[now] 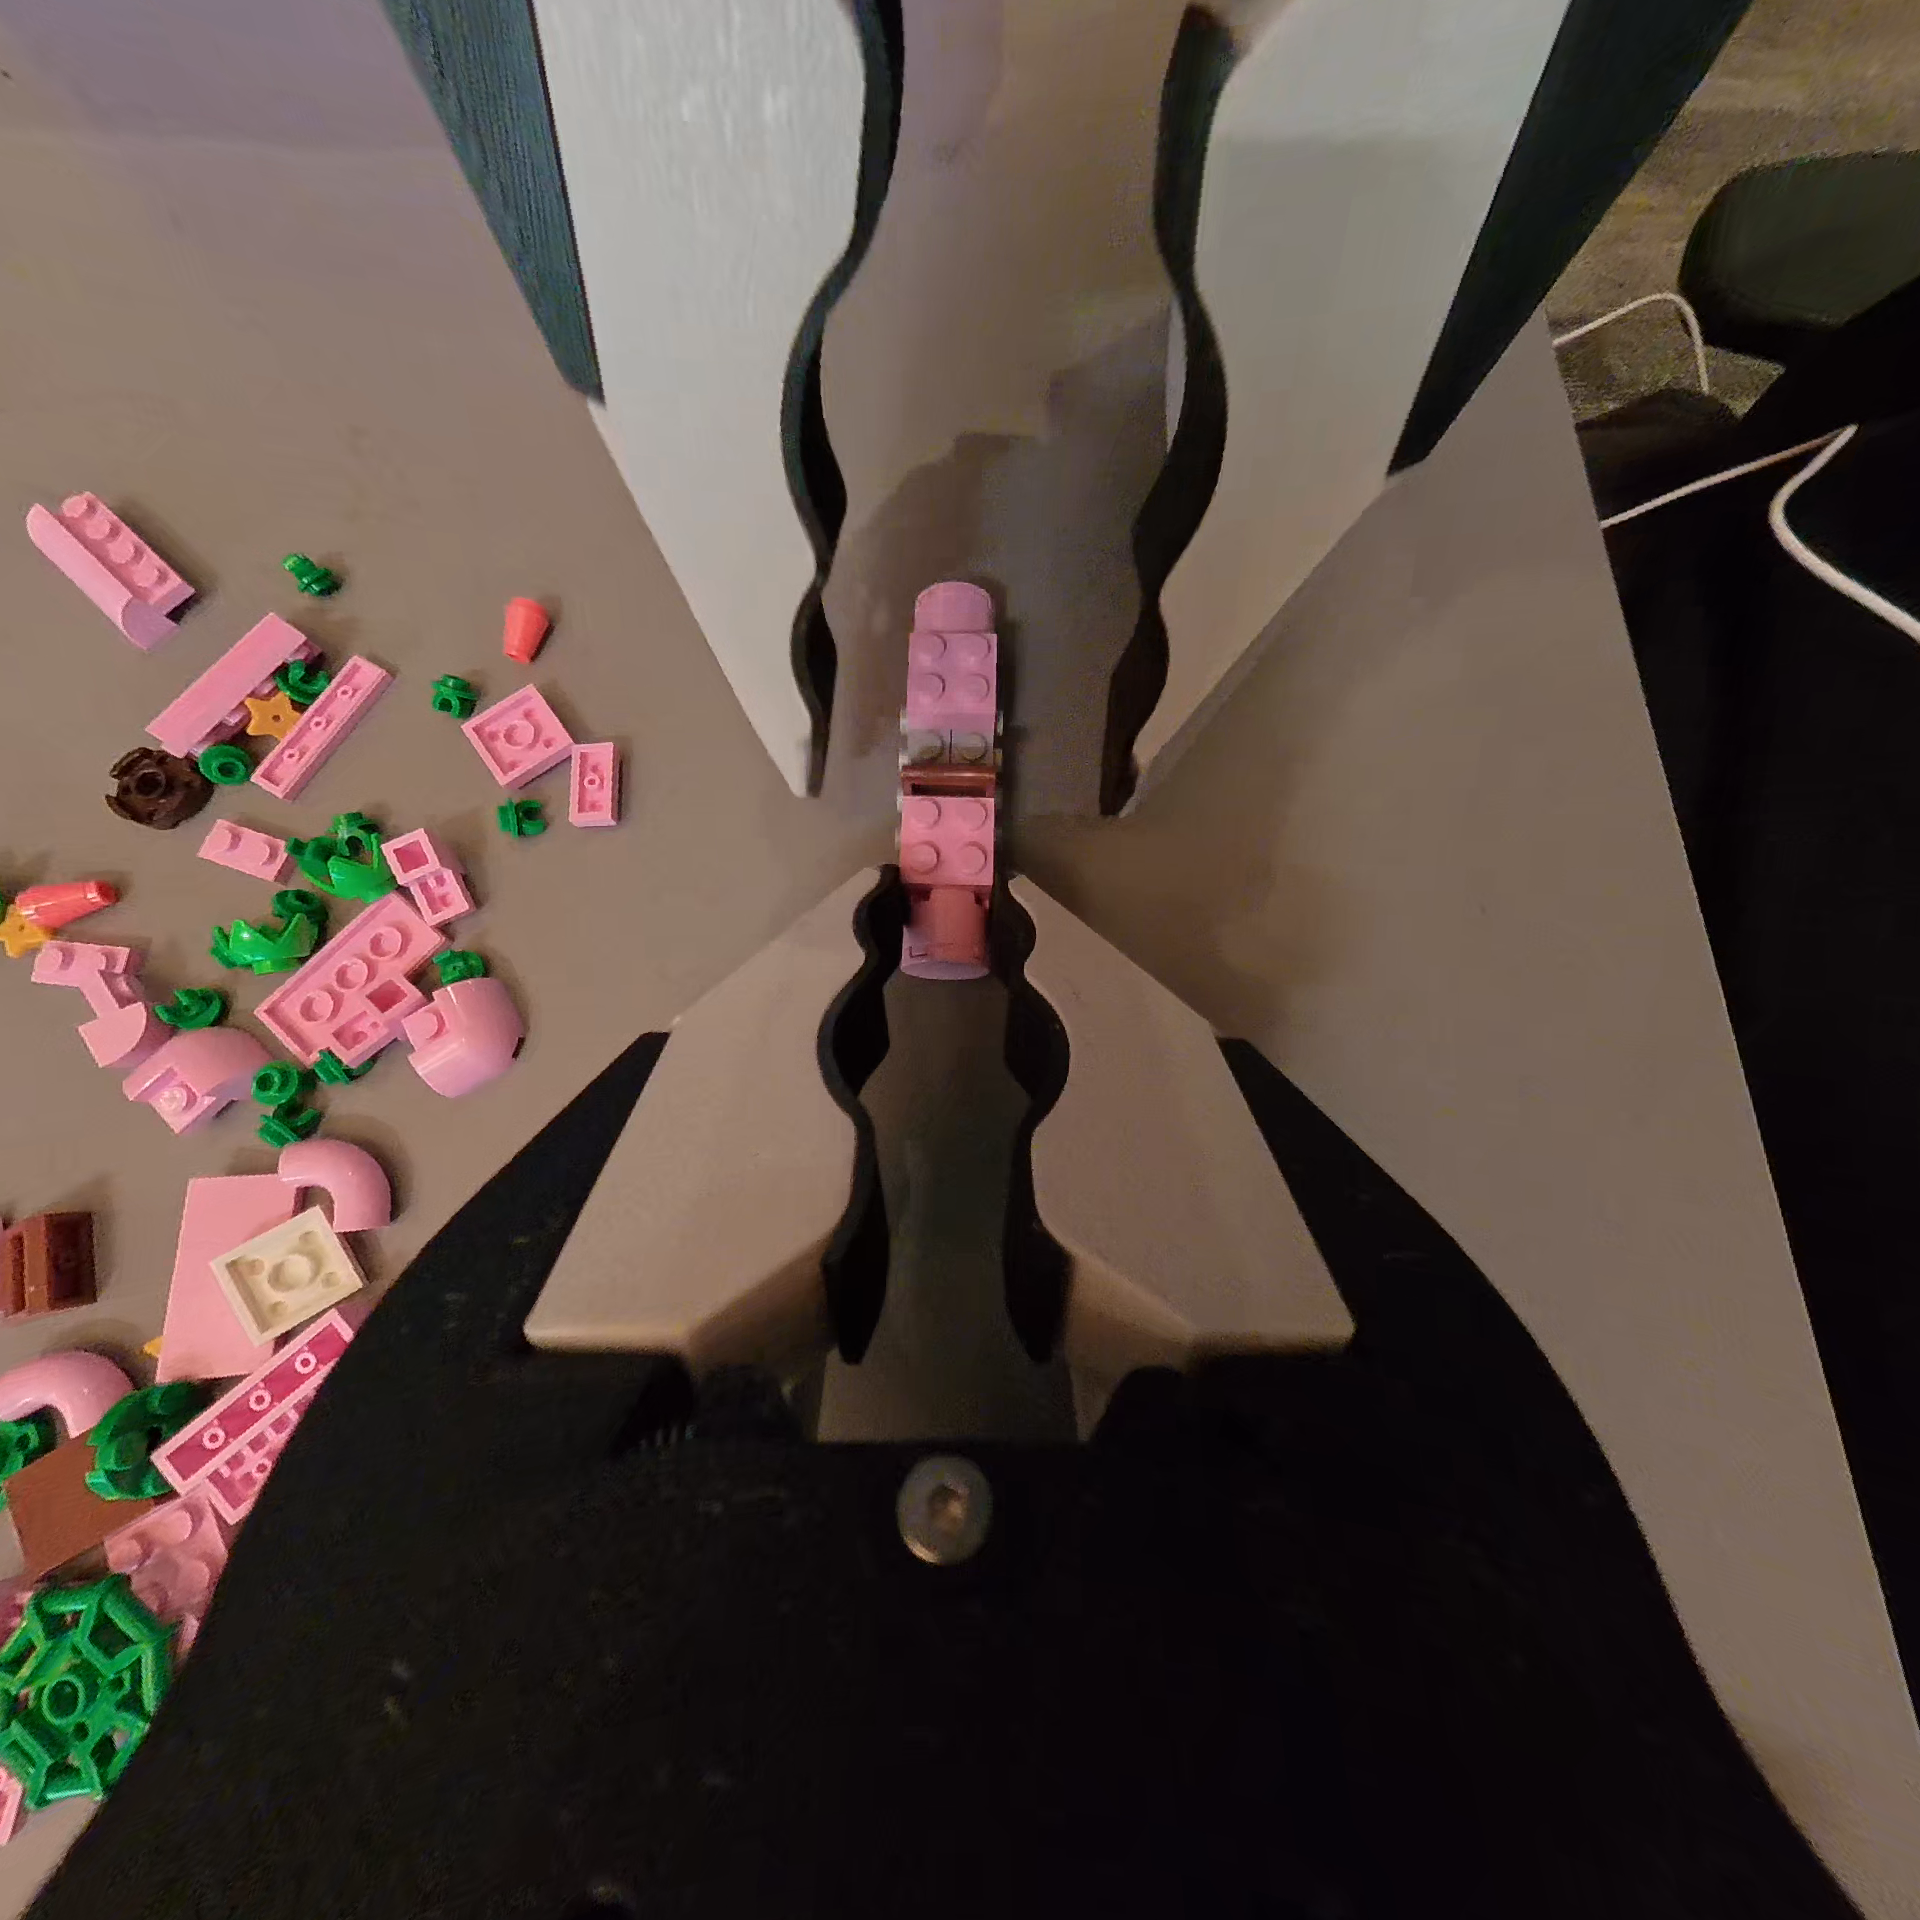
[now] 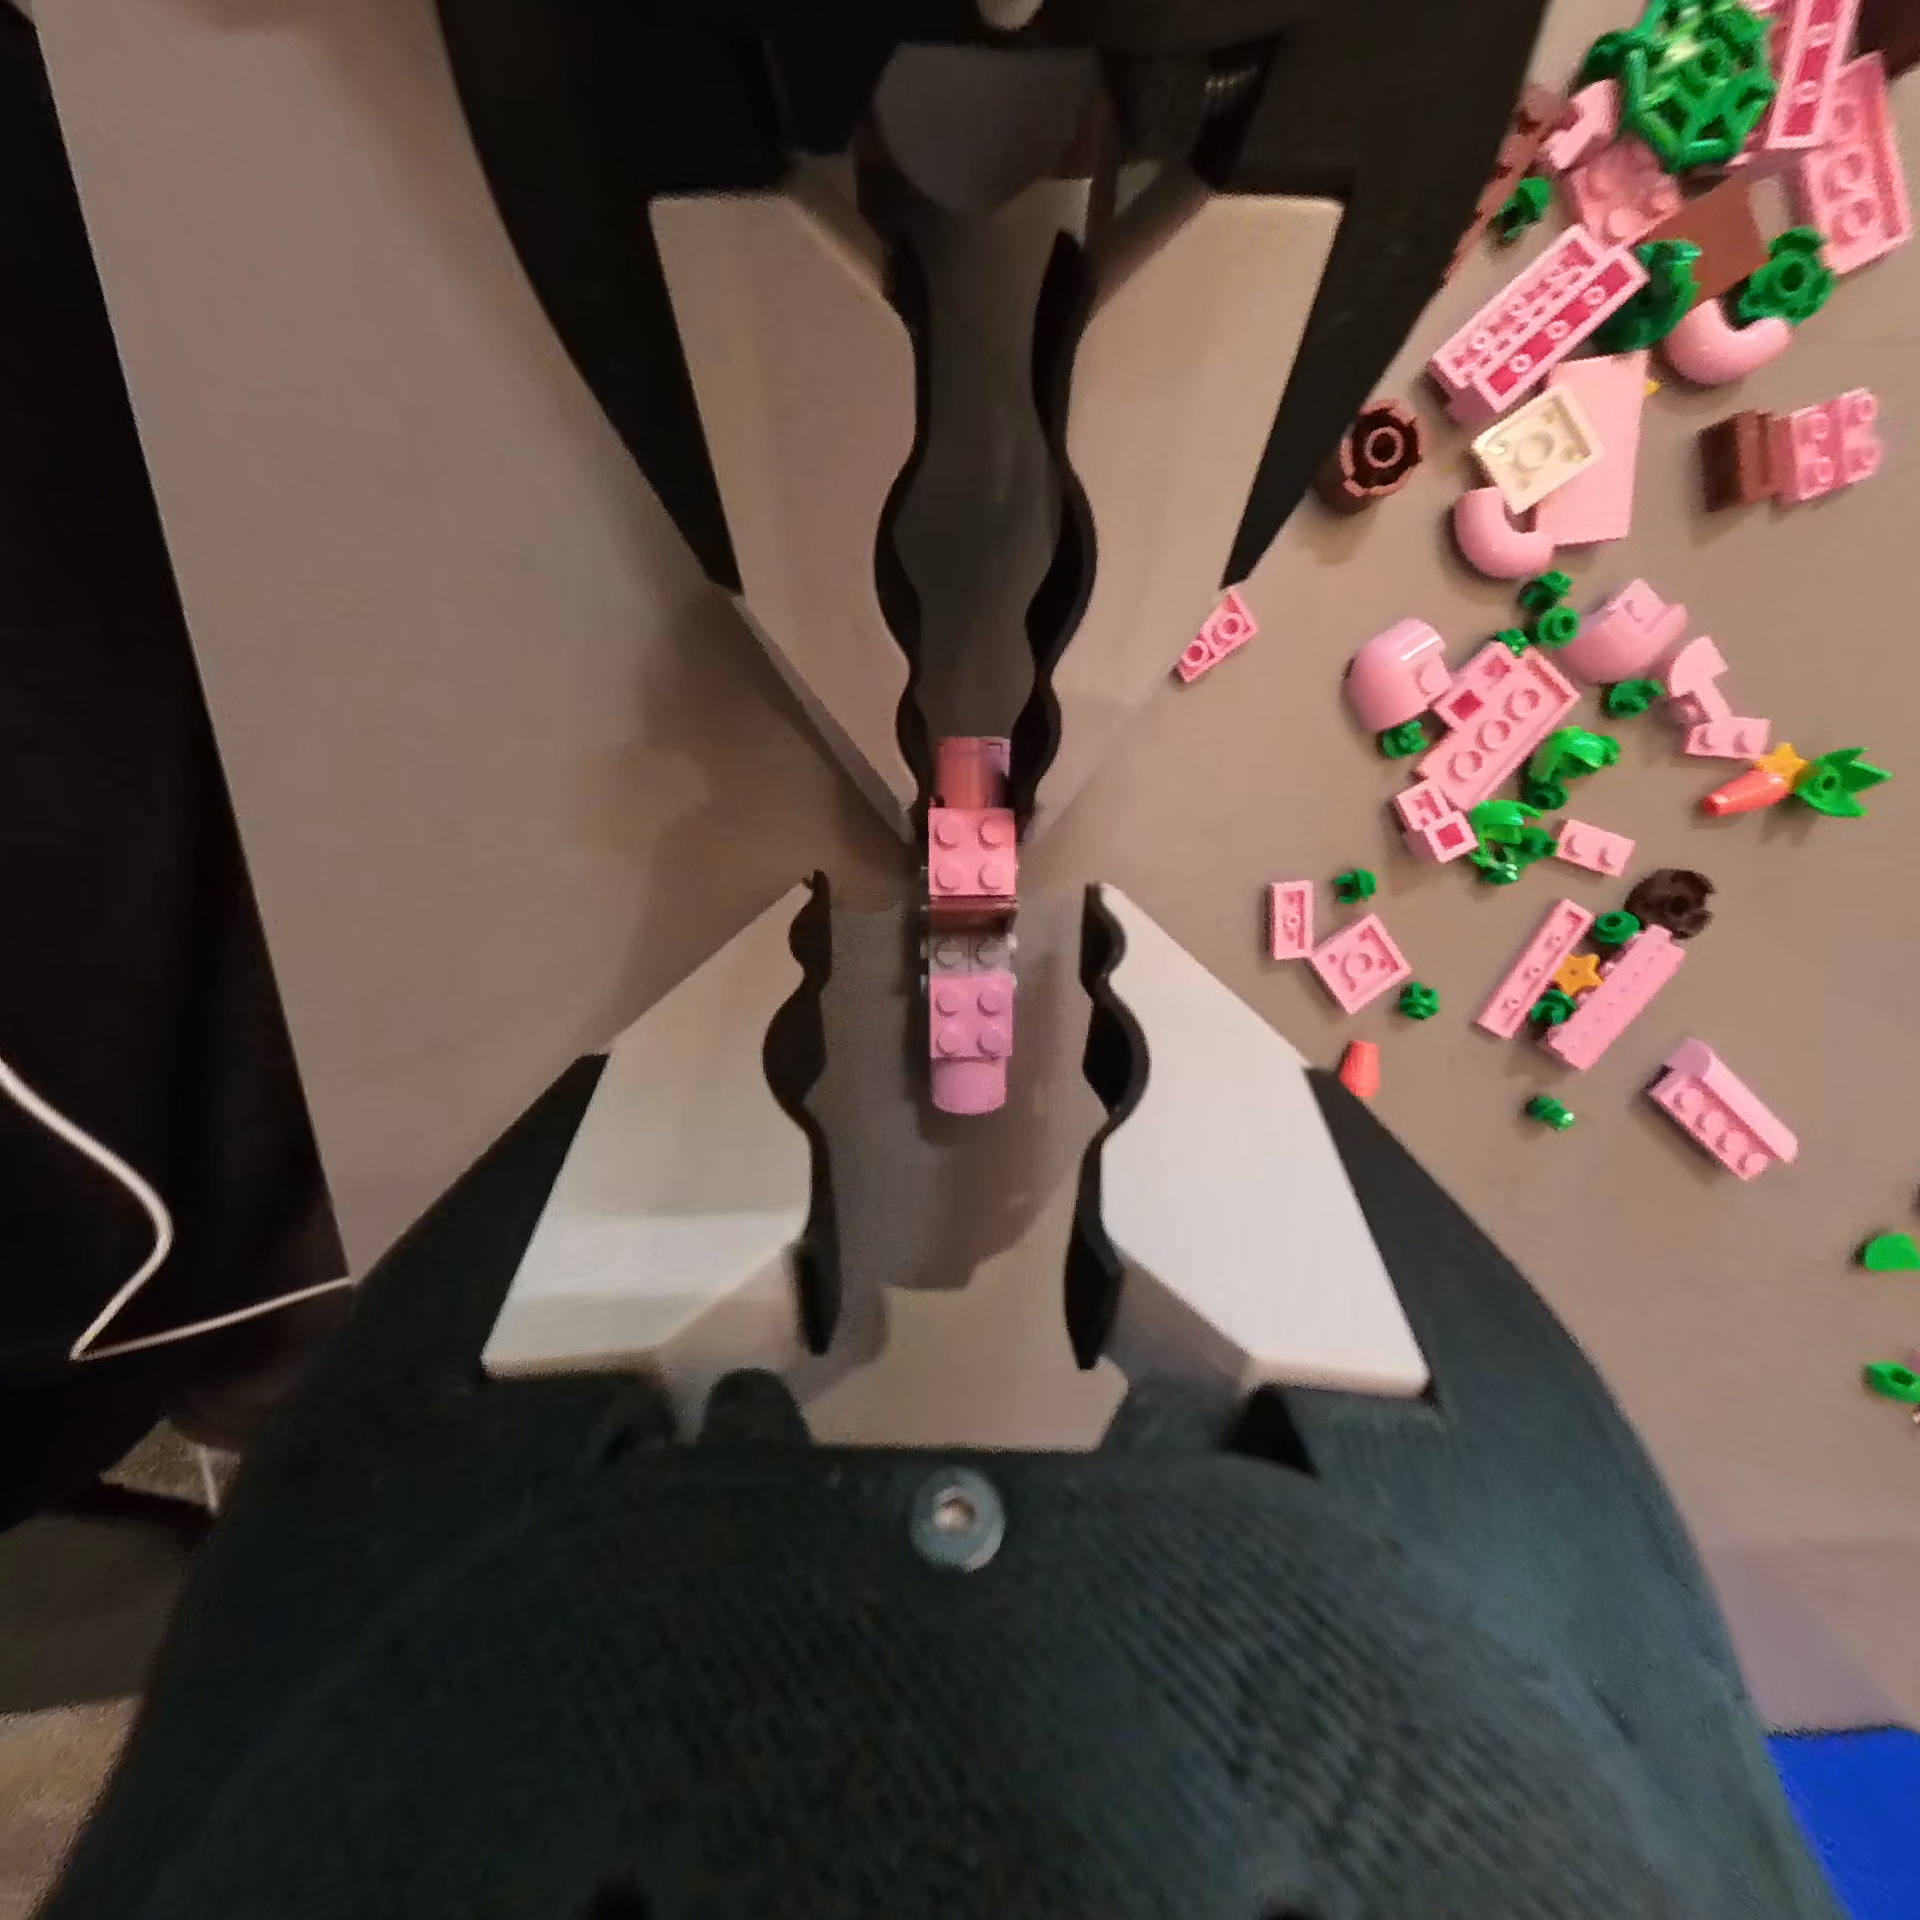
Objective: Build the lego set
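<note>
A small pink assembly [image 1: 948,675] of studded pink bricks with a grey and brown part in the middle is held level above the grey table [image 1: 1351,831]. My left gripper [image 1: 945,894] is shut on its near end. My right gripper [image 1: 966,779] comes in from the opposite side. It is open, with its fingertips on either side of the assembly's middle and not touching it. In the right wrist view the assembly [image 2: 971,1023] lies between my right gripper's [image 2: 956,899] spread fingers, and the left gripper [image 2: 971,821] clamps the far end.
Many loose pink, green and brown pieces [image 1: 343,966] lie scattered on the table to the left, on the right in the right wrist view [image 2: 1538,727]. A green lattice dome [image 1: 73,1683] lies among them. The table edge [image 1: 1621,623] and a white cable [image 1: 1683,478] are beside the grippers. The grippers are tip to tip, or close to it.
</note>
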